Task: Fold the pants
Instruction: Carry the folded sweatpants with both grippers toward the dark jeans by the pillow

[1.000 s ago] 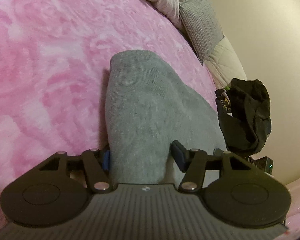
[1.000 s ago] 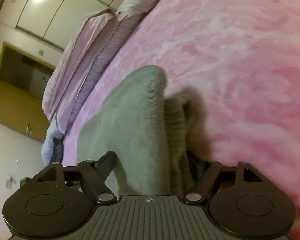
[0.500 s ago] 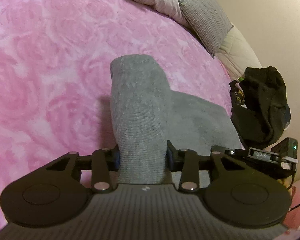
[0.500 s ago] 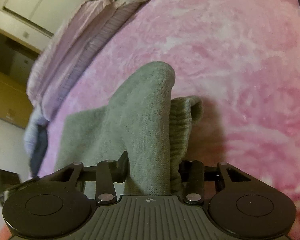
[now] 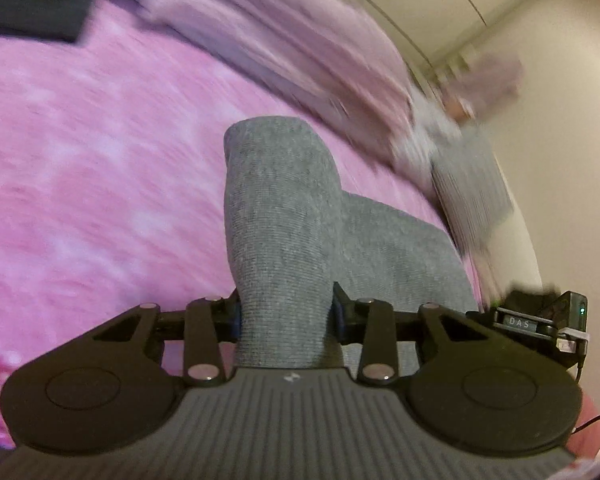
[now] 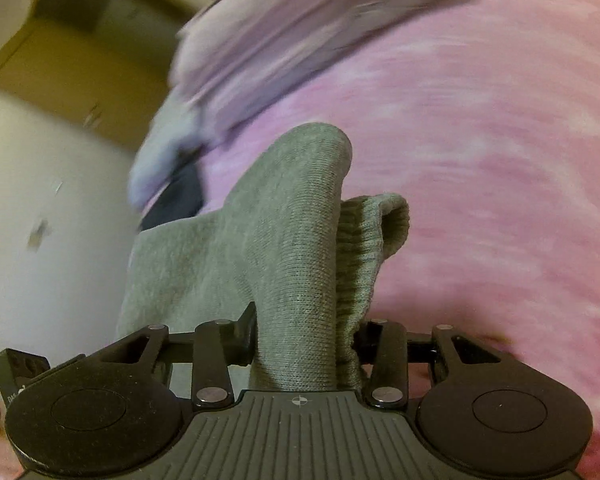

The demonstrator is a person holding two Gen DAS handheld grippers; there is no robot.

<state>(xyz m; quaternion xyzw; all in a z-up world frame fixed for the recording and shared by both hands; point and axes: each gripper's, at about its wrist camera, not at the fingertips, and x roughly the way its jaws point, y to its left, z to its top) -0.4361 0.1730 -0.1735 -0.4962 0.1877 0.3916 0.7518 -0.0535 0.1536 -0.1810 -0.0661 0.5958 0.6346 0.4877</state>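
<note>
2 grippers now carry the grey pants (image 5: pixel 288 216) up off the pink bedspread (image 5: pixel 92 184), which they lay on a second ago, left gripper (image 5: pixel 286 312) and right gripper (image 6: pixel 306 340) each clamped on a bunched end, so the fold-over can begin.

The pants (image 5: pixel 284 216) are heather grey knit, with a ribbed grey cuff (image 6: pixel 376 236) showing in the right wrist view. The bed (image 5: pixel 80 184) wears a mottled pink and pale pink blanket, with lilac striped bedding (image 5: pixel 300 48) along its far edge and a flat black item (image 5: pixel 32 12) at its far left corner. Both grippers are black with a ridged grey body, left gripper (image 5: pixel 286 312) and right gripper (image 6: pixel 306 340) alike.
</note>
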